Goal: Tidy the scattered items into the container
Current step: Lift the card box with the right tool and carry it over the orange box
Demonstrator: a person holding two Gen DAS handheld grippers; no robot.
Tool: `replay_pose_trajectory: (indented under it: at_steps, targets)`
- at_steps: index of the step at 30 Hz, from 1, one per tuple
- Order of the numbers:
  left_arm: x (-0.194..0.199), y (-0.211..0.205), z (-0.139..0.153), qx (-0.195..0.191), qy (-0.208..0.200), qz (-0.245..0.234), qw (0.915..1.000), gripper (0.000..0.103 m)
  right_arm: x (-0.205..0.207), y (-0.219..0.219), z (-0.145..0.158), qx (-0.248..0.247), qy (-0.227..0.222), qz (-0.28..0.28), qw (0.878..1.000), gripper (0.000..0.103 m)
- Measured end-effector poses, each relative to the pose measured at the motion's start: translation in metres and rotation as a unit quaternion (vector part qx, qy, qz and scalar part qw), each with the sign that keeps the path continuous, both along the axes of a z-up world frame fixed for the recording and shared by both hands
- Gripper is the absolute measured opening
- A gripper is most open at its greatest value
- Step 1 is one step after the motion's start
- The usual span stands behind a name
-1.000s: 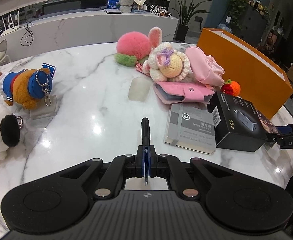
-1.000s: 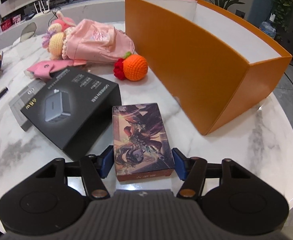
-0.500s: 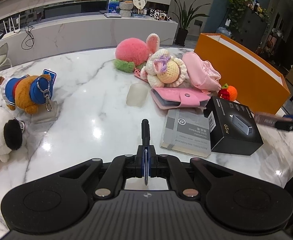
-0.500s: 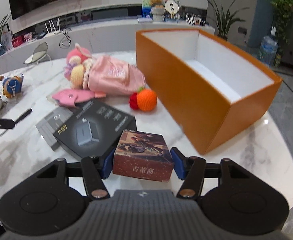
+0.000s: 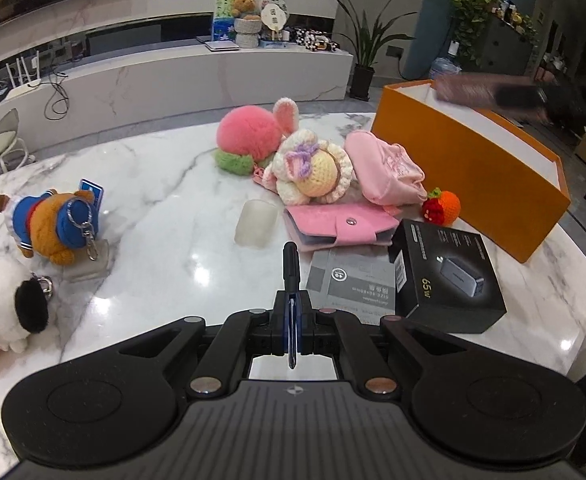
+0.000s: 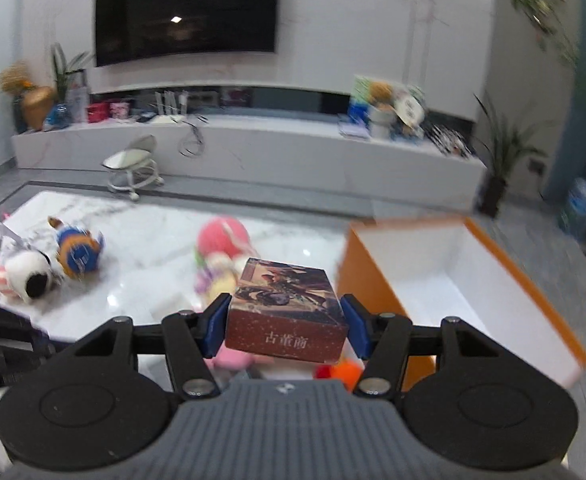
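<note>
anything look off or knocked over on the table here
Nothing looks damaged or spilled. The plush bear lies on its side, and the black charger box rests tilted, overlapping the grey booklet; just scattered clutter awaiting tidying.

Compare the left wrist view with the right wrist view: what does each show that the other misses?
Only the left wrist view shows the black pen pinched in the shut left gripper, the black charger box and the pink wallet.

Only the right wrist view shows the illustrated box clamped in the right gripper, plus the wall television.

Both show the orange container, still empty inside, and the pink plush.
</note>
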State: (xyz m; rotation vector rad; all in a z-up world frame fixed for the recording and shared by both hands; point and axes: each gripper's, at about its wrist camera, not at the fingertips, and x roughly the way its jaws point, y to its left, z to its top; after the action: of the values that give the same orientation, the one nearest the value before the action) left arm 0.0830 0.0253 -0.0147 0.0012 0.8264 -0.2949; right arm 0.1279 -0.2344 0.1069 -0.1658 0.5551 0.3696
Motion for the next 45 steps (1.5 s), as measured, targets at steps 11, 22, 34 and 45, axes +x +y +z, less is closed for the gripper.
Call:
replay_pose_trajectory:
  at_steps: [11, 22, 34, 45]
  targets:
    - [0.005, -0.014, 0.002, 0.030, 0.005, 0.018, 0.9994, 0.003, 0.013, -0.006, -0.005, 0.045, 0.015, 0.026, 0.999, 0.061]
    - [0.046, -0.089, 0.048, 0.048, -0.024, -0.027, 0.9982, 0.003, 0.030, -0.083, 0.011, 0.096, 0.000, -0.057, 0.994, 0.061]
    - [0.087, -0.188, 0.099, 0.052, -0.072, -0.090, 0.9920, 0.003, 0.048, -0.172, 0.000, 0.144, 0.012, -0.170, 0.975, 0.062]
    - [0.119, -0.266, 0.104, 0.029, -0.089, -0.130, 0.9870, 0.003, 0.068, -0.198, -0.026, 0.151, 0.045, -0.201, 0.967, 0.062]
